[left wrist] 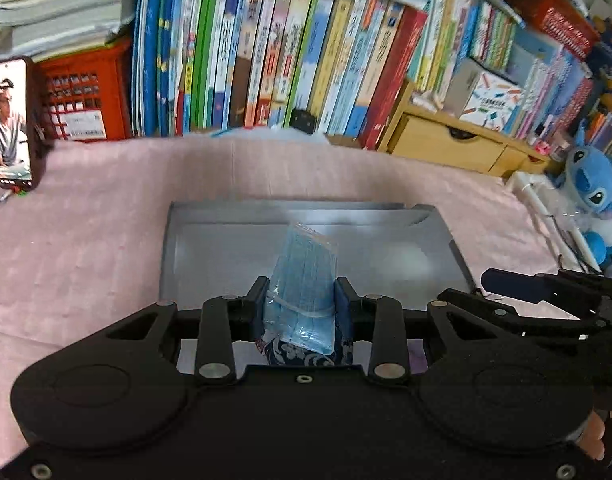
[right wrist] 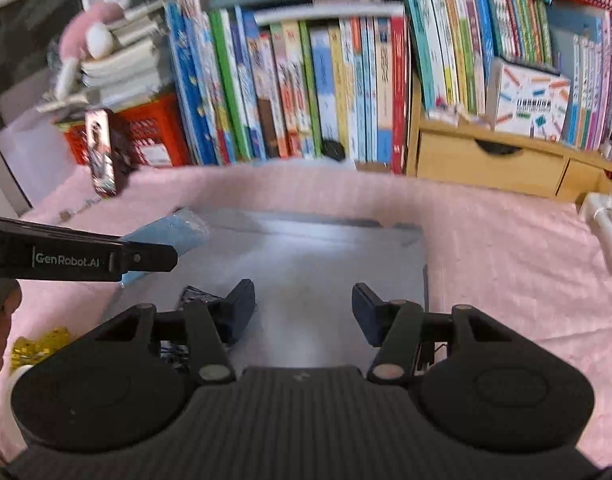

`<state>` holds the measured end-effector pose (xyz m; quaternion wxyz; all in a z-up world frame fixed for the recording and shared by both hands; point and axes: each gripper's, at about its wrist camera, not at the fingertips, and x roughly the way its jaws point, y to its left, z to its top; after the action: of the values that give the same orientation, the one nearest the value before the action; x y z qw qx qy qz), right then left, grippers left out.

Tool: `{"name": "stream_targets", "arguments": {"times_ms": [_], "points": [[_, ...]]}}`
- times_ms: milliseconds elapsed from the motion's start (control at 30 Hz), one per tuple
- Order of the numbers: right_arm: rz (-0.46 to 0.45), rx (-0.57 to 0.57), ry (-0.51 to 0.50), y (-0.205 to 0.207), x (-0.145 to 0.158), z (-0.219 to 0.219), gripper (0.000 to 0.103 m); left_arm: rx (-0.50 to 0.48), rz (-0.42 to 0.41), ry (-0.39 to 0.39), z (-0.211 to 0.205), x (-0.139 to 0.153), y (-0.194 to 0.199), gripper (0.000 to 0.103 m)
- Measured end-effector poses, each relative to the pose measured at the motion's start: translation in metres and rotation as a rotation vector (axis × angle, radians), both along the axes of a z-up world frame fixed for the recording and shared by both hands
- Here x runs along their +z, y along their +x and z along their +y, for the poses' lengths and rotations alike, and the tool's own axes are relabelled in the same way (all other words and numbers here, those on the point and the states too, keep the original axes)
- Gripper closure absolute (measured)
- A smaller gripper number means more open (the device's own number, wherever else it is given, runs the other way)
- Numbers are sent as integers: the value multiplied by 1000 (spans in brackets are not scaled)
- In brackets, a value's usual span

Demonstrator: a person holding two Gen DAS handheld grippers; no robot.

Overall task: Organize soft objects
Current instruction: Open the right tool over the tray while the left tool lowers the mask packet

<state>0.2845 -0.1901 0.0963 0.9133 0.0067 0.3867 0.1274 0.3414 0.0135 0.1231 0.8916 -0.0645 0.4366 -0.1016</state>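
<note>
- Left gripper (left wrist: pixel 301 300), closest to its lens, pinches a clear packet of blue face masks (left wrist: pixel 306 276) between its pads, the packet standing up over the grey tray (left wrist: pixel 209 240).
- A dark patterned item (left wrist: pixel 306 354) sits low between the same jaws under the packet; whether it is gripped too cannot be told.
- Right gripper (right wrist: pixel 303 308) hangs spread and empty over the tray's bare middle, beside its partner.
- In the right wrist view the mask packet pokes out past the left gripper's tip, above the tray's near-left corner.
- Risk, as a judgement: the slick wrapper could slide out of the pinch if the hand swings fast, dropping the packet onto the pink cloth (left wrist: pixel 85 240) rather than into the tray.
- Risk: the two grippers work close together over one tray; a careless reach could knock one into the other, or nudge the tray.
- Risk: releasing high could let the packet tip over the tray's low rim.
- Count: two grippers, one tray, one mask packet, one dark patterned item.
- Count nearby: one phone (left wrist: pixel 11 124) propped on the surface, one blue plush toy (left wrist: pixel 592 196), one red crate (left wrist: pixel 85 96), one gold crinkled scrap (right wrist: pixel 37 346), one long row of books (left wrist: pixel 285 52) behind.
</note>
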Motion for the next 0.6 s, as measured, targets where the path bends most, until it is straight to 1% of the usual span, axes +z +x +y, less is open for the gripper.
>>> {"name": "stream_targets", "arguments": {"times_ms": [33, 100, 167, 400, 533, 567, 600], "points": [[12, -3, -10, 4, -3, 1, 45, 3, 10, 8, -2, -4, 4, 70], [47, -7, -23, 12, -11, 2, 52, 1, 27, 7, -5, -11, 10, 70], [80, -17, -27, 16, -17, 1, 55, 3, 49, 3, -7, -17, 15, 70], [109, -10, -18, 15, -26, -2, 55, -3, 111, 20, -9, -39, 21, 70], [121, -9, -13, 17, -28, -2, 55, -8, 123, 17, -11, -44, 22, 70], [123, -8, -11, 18, -28, -3, 55, -8, 123, 17, -11, -44, 23, 70], [124, -6, -12, 18, -29, -2, 55, -8, 124, 16, -10, -44, 23, 66]]}}
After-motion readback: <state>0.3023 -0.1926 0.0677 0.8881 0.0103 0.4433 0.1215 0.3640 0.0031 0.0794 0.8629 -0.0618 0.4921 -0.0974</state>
